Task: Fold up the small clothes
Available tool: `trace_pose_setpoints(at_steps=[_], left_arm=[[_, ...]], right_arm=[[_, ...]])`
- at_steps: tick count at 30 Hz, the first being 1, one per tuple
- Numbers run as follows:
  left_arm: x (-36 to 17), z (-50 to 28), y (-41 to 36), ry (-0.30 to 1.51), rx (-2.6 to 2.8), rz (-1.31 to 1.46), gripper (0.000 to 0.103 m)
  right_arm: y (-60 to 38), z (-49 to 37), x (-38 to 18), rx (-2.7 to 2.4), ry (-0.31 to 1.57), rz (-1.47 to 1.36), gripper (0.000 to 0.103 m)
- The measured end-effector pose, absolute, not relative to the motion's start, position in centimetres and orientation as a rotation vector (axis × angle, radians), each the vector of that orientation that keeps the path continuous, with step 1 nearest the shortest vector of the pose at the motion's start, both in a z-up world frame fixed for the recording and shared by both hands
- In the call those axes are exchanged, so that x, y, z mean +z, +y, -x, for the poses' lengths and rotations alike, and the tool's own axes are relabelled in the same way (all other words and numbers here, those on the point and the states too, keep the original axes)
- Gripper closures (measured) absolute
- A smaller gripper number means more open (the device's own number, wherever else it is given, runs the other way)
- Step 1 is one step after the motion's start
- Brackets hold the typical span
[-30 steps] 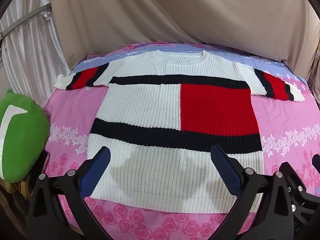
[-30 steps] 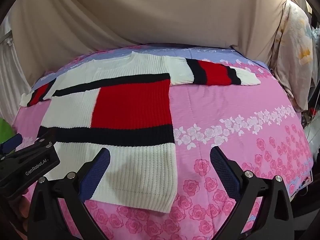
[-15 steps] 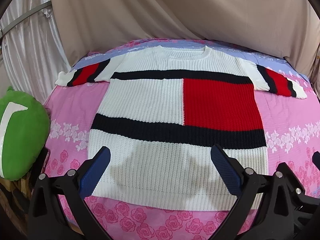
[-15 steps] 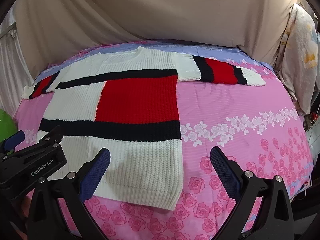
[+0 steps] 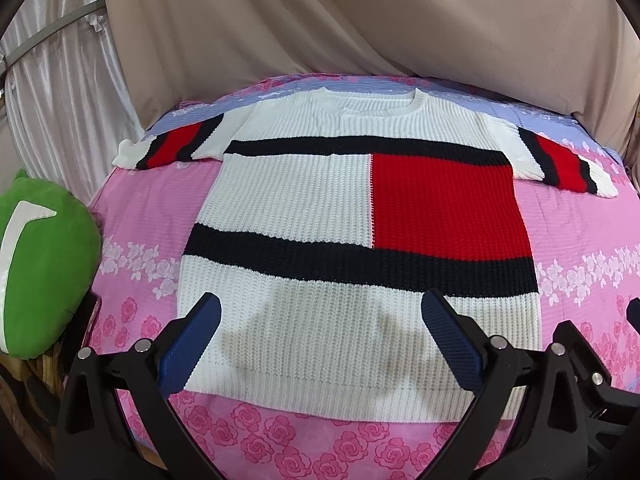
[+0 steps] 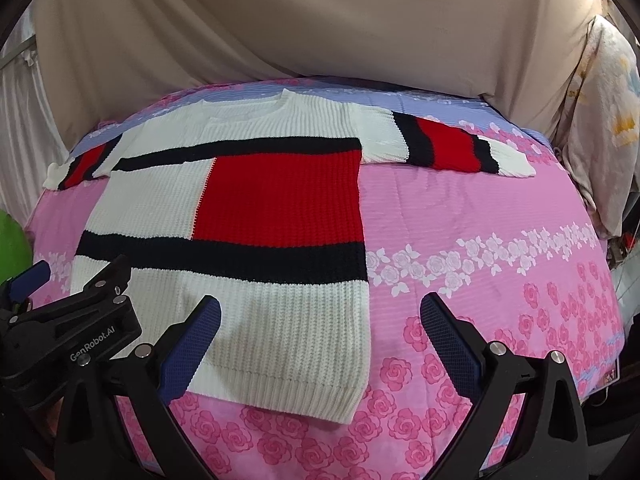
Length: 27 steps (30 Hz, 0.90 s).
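A knitted sweater (image 5: 320, 208), white with black bands and a red block, lies flat on the pink floral bedspread (image 5: 152, 208), sleeves spread out to both sides. It also shows in the right wrist view (image 6: 256, 216). My left gripper (image 5: 320, 320) is open and empty, hovering above the sweater's hem. My right gripper (image 6: 320, 320) is open and empty above the hem's right corner. The left gripper's body (image 6: 68, 332) shows at the lower left of the right wrist view.
A green cushion (image 5: 40, 272) sits off the bed's left edge. Beige cloth (image 5: 360, 20) hangs behind the bed. White curtains (image 5: 60, 92) hang on the left. A pale floral cloth (image 6: 604, 120) hangs at the right. The bedspread (image 6: 500, 240) lies to the right of the sweater.
Both grippers have moved slightly forward and up over the bed, so the sweater sits lower and nearer in both views. Both stay open. The sweater has not moved.
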<state>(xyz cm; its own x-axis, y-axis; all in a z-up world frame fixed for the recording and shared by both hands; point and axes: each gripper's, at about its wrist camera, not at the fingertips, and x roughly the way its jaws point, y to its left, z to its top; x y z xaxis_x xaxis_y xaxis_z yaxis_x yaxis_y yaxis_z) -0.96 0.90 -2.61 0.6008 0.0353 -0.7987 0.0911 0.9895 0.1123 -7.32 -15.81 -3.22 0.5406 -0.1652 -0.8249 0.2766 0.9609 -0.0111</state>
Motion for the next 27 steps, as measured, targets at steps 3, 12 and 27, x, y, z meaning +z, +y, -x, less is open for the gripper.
trace_pose_setpoints(at_steps=[3,12,27], left_arm=[[-2.62,0.88,0.98,0.928,-0.032,-0.146,0.005],[-2.66,0.68,1.02,0.925,-0.03,-0.148,0.005],[-2.91,0.56,0.67,0.931,-0.027,-0.158,0.005]], right_arm=[[-15.81,7.3,-3.21,-0.264,0.966,-0.127,0.005],[-15.75,7.08,-3.22,-0.263,0.968,-0.127,0.005],[-16.03,6.88,-3.7,-0.268,0.979,-0.134,0.005]])
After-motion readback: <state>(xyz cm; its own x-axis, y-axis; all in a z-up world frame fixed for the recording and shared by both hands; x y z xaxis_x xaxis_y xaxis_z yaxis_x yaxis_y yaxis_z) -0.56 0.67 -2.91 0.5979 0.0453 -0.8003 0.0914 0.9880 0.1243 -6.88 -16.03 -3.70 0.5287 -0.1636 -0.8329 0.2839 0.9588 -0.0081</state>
